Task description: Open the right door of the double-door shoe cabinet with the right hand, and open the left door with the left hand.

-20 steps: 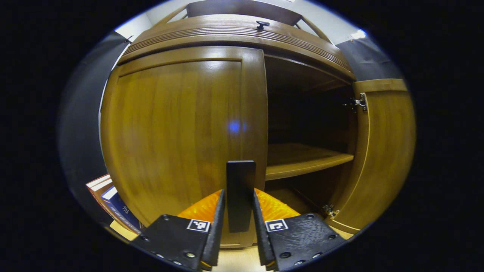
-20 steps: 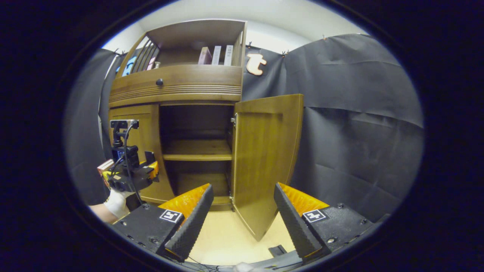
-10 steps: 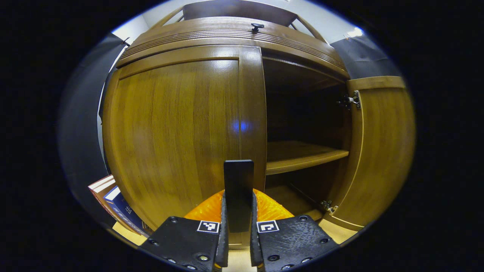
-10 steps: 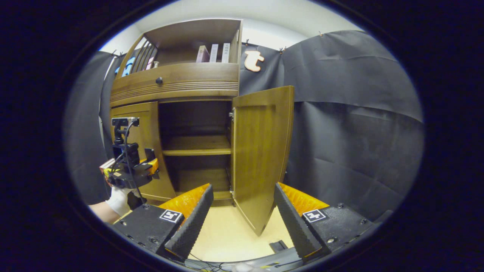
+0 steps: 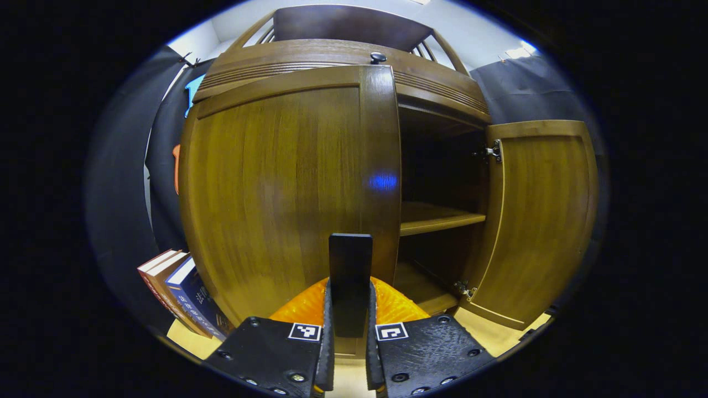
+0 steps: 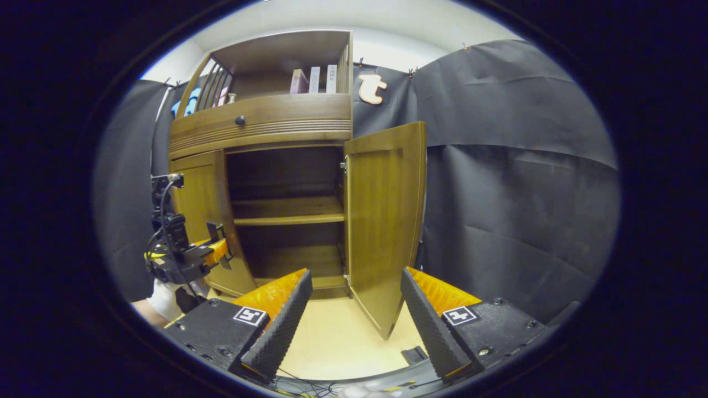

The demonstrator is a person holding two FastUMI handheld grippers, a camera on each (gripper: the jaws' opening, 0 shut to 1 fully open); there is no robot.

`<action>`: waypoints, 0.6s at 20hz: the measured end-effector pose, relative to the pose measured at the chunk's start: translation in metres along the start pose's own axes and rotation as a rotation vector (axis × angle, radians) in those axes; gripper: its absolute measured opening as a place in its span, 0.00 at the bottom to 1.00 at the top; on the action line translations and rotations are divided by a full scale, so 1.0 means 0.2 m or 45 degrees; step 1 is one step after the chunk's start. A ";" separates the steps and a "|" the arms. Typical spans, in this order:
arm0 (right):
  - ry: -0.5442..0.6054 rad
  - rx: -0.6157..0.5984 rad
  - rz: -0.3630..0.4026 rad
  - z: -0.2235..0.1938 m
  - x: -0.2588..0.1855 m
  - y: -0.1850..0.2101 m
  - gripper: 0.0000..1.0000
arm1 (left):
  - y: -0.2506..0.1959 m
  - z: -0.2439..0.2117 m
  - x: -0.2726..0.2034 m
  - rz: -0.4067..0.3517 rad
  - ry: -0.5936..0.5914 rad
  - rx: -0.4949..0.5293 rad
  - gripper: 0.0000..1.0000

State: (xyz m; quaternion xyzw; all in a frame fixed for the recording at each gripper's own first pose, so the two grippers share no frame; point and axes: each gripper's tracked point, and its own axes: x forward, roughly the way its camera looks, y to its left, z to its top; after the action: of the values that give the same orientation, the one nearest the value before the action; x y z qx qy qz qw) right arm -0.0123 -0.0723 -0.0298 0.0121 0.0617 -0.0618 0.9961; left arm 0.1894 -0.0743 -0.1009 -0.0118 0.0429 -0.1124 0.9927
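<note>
Pale floor (image 6: 337, 342); left tool (image 5: 348, 359) clamps door handle (image 5: 350, 276); right tool (image 6: 354, 326) wide; books (image 5: 182, 287) probably leaning.

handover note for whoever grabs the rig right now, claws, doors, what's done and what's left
Left claw: shut on the black handle of the left door, which stands slightly ajar.
Right claw: open, holding nothing, set back from the cabinet.
Right door: swung wide open; inner shelf bare.
Done: right door.
Left: pull the left door fully open with the left claw, then let go.
</note>
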 end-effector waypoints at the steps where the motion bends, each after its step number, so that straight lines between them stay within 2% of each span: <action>1: 0.003 0.006 0.011 -0.01 0.00 0.01 1.00 | 0.01 0.00 -0.03 -0.005 0.005 -0.004 0.22; 12: -0.003 -0.025 0.125 -0.02 -0.01 0.21 1.00 | 0.14 -0.03 -0.37 0.028 -0.001 0.014 0.22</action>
State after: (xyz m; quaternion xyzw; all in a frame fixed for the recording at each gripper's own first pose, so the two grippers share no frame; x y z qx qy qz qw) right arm -0.0106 -0.0306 -0.0330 0.0052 0.0606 -0.0122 0.9981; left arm 0.1228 -0.0302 -0.1018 -0.0057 0.0421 -0.1017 0.9939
